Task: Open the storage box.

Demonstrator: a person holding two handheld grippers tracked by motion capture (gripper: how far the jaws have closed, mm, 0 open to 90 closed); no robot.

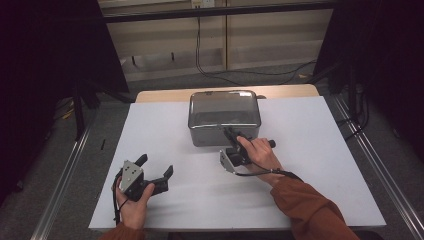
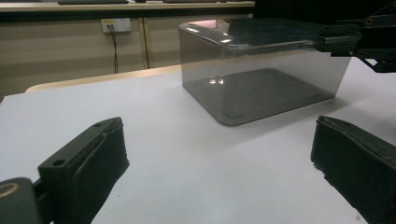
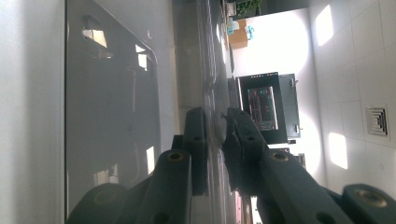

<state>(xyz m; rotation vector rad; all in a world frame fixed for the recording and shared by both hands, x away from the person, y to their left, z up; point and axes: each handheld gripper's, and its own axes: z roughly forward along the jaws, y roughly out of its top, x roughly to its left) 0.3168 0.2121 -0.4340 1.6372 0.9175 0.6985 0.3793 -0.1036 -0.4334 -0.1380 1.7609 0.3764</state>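
Nearest the person's edge of the tabletop, toward its left corner, the left gripper rests low over the white surface with its jaws spread wide and nothing between them; in the left gripper view the two black pads frame bare table. It points toward the steel tray, which stands well apart from it, ahead and to its right. Farther in, near the middle of the tabletop, the right gripper is turned on its side and reaches the tray's near wall, its jaws pinched onto the thin rim with one pad inside the wall and one outside, as the right gripper view shows. The tray sits toward the far edge, roughly centred, its long axis running across the table. The right hand is by far the nearer, and the coming move, likely a lift or drag, turns on that pinch at the near rim.
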